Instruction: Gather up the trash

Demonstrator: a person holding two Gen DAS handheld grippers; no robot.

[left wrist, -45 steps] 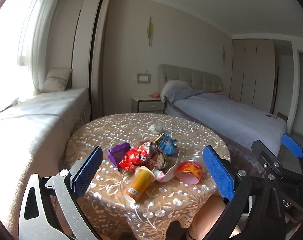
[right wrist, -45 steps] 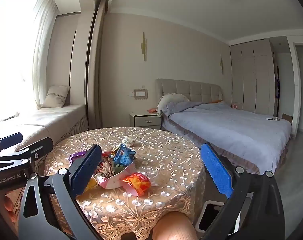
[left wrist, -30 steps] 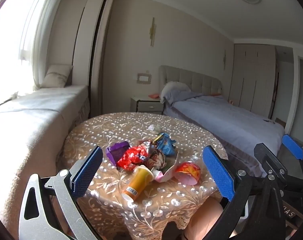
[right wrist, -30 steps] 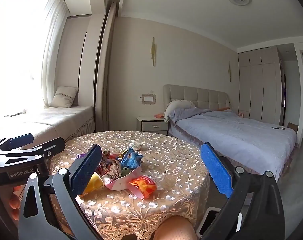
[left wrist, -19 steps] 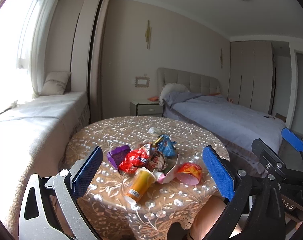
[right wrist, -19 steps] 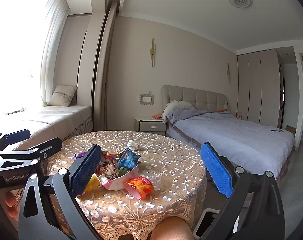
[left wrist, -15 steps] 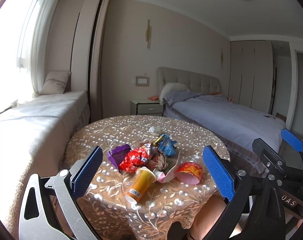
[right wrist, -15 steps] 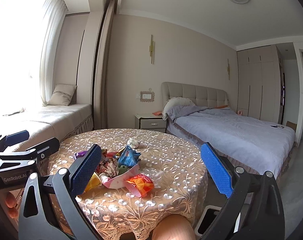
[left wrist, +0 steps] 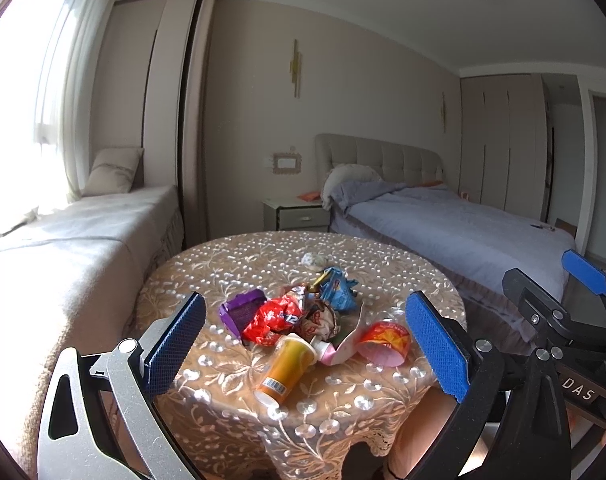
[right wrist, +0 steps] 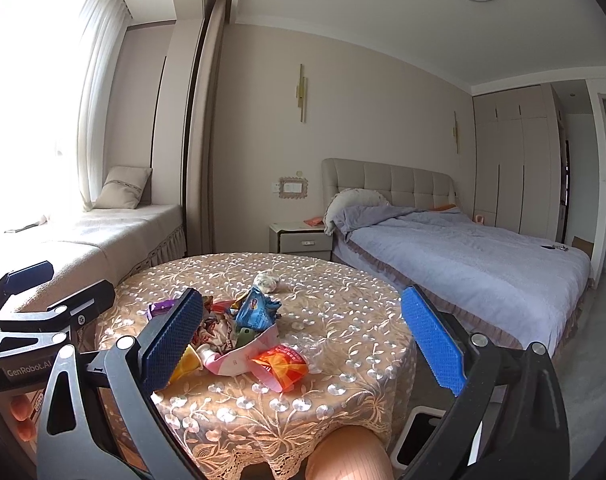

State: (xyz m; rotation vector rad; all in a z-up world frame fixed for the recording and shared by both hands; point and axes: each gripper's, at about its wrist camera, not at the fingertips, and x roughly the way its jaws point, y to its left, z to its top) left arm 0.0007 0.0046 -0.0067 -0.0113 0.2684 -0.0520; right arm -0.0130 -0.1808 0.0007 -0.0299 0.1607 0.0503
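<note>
The trash pile (left wrist: 299,320) sits near the front edge of the round table (left wrist: 231,264), its wrappers crumpled together and hard to separate. An orange bottle (left wrist: 285,368) lies nearest. The left gripper (left wrist: 303,344) and right gripper (right wrist: 299,340) hover short of it, both spread wide and empty. A knee (right wrist: 349,456) is cut off below.

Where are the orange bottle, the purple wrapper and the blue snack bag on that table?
orange bottle (left wrist: 287,364), left wrist view, middle of its body.
purple wrapper (left wrist: 242,312), left wrist view, its front face.
blue snack bag (right wrist: 255,312), right wrist view, its printed front.
</note>
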